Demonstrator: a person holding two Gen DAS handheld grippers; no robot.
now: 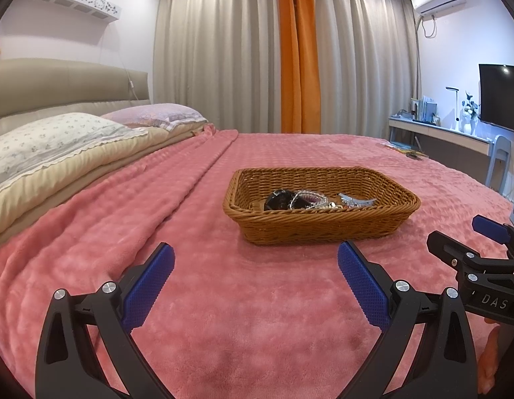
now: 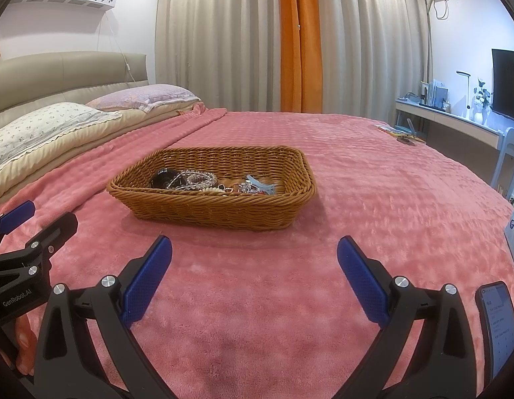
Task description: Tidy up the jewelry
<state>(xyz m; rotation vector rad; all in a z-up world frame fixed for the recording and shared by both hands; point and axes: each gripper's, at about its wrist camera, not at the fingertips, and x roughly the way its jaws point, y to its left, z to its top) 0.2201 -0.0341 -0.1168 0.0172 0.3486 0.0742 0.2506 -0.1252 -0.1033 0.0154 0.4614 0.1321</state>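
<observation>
Both of my tools sit closest to the cameras, low over the bed. My left hand-held gripper (image 1: 256, 267) has its two blue fingers spread wide and holds nothing. My right hand-held gripper (image 2: 254, 261) is spread wide too, with nothing in it. They hang side by side, and each one peeks into the edge of the other's view.

Now from big to small. Biggest is the bed, covered by a fuzzy pink blanket (image 2: 373, 183). On the blanket, ahead of both grippers, sits a brown woven basket (image 2: 220, 211). Inside it the jewelry (image 2: 193, 181) lies all in one heap: clear beads, a dark round thing, a little blue clip (image 2: 261, 184). I see no jewelry out on the blanket. So the heap may be the mess I am meant to sort, or it may be the tidy end with everything put away. I cannot tell which.

What could go wrong? The beads look looped over each other, so I think pulling one piece may drag others along and drop them into the fuzzy blanket. I guess the basket is light and the bed soft, so a bump could tip it. A phone (image 2: 498, 329) lies by my right gripper, and I could knock it
</observation>
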